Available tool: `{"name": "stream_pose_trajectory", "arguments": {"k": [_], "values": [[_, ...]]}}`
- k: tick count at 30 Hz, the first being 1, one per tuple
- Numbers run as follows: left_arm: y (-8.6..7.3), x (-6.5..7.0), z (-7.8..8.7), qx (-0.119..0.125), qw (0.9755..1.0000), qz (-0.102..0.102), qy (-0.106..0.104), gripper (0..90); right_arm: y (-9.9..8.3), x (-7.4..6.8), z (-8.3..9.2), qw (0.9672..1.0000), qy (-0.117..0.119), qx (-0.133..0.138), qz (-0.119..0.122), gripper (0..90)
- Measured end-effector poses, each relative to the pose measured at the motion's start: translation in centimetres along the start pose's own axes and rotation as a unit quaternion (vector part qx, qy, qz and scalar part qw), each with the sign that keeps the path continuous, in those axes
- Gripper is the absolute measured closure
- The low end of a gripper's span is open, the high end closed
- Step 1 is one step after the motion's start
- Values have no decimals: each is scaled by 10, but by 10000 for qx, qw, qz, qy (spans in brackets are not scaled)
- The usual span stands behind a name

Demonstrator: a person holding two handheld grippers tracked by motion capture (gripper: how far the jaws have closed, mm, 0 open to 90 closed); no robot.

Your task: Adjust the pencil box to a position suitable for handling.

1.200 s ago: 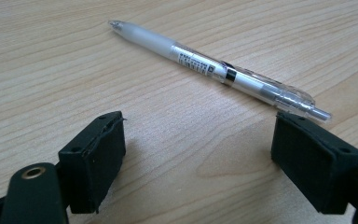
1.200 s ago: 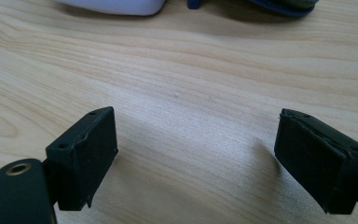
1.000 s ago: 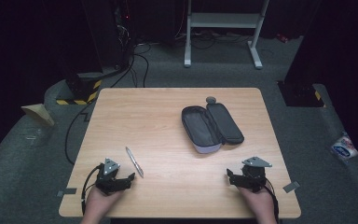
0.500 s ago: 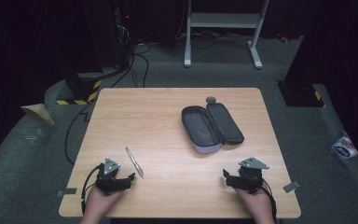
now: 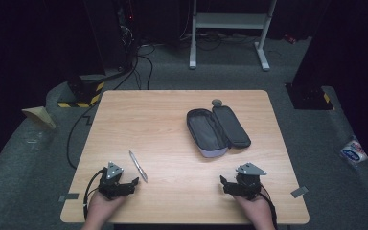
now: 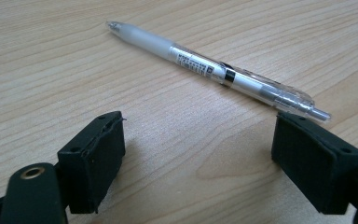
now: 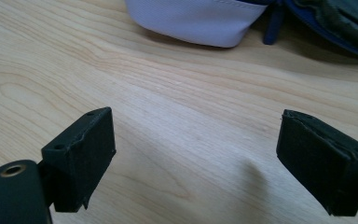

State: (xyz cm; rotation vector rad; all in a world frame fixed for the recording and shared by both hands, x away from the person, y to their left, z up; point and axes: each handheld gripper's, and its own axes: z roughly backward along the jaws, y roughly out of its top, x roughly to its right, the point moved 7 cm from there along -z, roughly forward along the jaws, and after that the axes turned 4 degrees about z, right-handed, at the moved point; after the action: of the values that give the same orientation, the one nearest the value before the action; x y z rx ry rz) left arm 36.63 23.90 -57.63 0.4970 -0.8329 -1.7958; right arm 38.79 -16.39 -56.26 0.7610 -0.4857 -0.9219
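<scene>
The wooden bench is carrying an open case, a pen and two grippers. The case is lying unzipped right of centre toward the far side, its two halves spread flat side by side, with a small grey round object sitting just beyond its far end. In the right gripper view the case's pale outer shell is showing ahead of the fingers. The left gripper is resting at the near left edge in the person's left hand, its fingers standing wide apart and gripping nothing. The right gripper is resting at the near right edge in the right hand, its fingers likewise spread and empty over bare wood. The pen is lying flat on the bench just beyond the left gripper, its clicker end sitting just beside one finger, its tip pointing away.
</scene>
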Motion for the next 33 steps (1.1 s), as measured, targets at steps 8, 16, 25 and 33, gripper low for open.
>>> {"name": "stream_pose_trajectory", "arguments": {"k": [8,16,25,33], "values": [[0,0,0,0,10000,-7,-21,172,10,-11,-5,10000,-28,-70,24,115],[0,1,0,-7,10000,-15,-30,172,26,-16,-3,9999,32,35,163,118],[0,1,0,-10,10000,-7,-23,172,40,-19,-3,9997,93,121,209,121],[0,1,0,-9,10000,-5,-20,173,50,-21,-7,9996,202,104,149,131]]}}
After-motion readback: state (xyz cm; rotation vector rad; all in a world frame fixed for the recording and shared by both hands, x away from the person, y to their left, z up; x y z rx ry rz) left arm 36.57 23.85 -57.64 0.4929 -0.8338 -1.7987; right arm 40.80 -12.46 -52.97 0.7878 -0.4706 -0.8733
